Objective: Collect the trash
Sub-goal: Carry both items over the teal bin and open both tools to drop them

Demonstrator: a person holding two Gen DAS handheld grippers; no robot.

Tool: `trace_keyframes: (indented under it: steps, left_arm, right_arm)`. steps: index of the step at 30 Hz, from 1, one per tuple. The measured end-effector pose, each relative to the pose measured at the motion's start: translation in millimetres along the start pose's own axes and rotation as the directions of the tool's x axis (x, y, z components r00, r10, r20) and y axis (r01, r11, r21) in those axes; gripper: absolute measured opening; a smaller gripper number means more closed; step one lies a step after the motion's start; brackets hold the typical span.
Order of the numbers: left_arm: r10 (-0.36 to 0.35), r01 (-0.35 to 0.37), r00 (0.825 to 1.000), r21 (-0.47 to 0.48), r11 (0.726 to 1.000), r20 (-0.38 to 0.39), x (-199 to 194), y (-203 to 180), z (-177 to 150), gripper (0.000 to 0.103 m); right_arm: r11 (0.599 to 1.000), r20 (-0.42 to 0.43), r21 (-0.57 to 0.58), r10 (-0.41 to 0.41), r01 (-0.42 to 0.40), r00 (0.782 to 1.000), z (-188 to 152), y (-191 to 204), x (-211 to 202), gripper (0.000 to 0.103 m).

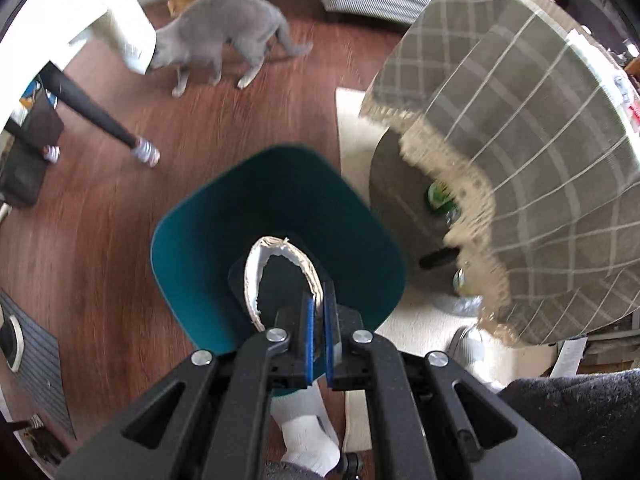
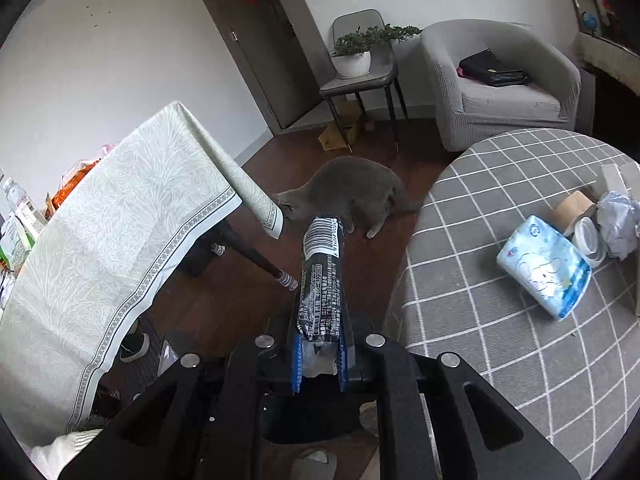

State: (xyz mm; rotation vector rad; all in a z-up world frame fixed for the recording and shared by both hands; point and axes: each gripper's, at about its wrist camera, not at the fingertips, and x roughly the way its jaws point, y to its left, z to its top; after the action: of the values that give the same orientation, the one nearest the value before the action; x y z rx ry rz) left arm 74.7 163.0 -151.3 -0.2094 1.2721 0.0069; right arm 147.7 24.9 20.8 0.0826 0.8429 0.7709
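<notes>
Cardboard ring (image 1: 280,276) pinched edge-on in my left tongs (image 1: 318,340) may miss the teal bin (image 1: 188,248); my right tongs (image 2: 318,354) pinching the wrapper (image 2: 322,280) could spook the cat (image 2: 352,192).

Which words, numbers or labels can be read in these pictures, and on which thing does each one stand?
"400-622" (partly legible digits): on the dark wrapper held in the right gripper.
Barcode and small print on the same wrapper: too blurred.
Blue tissue pack: print too small.
Left wrist view: no text.
</notes>
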Motion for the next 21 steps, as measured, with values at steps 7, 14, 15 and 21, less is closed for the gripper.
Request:
trace_keyframes:
  steps: [7, 14, 15, 21]
  left_arm:
    - [-0.011, 0.006, 0.996, -0.049, 0.999, -0.091, 27, 25, -11, 0.005]
    - [-0.022, 0.017, 0.991, -0.042, 0.999, -0.133, 42, 33, -19, 0.008]
    - [-0.022, 0.017, 0.99, -0.039, 0.999, -0.138, 44, 33, -20, 0.01]
    - [-0.022, 0.017, 0.991, -0.041, 0.999, -0.128, 42, 40, -22, 0.024]
  right_arm:
    - [1.0, -0.062, -0.017, 0.009, -0.01, 0.998, -6, 17, 29, 0.013]
    - [0.999, -0.112, -0.039, 0.009, -0.013, 0.994, -12, 30, 50, 0.013]
    - [0.999, -0.12, -0.043, 0.007, -0.012, 0.993, -13, 31, 53, 0.013]
    - [0.998, -0.163, -0.054, 0.001, -0.01, 0.987, -20, 38, 69, 0.013]
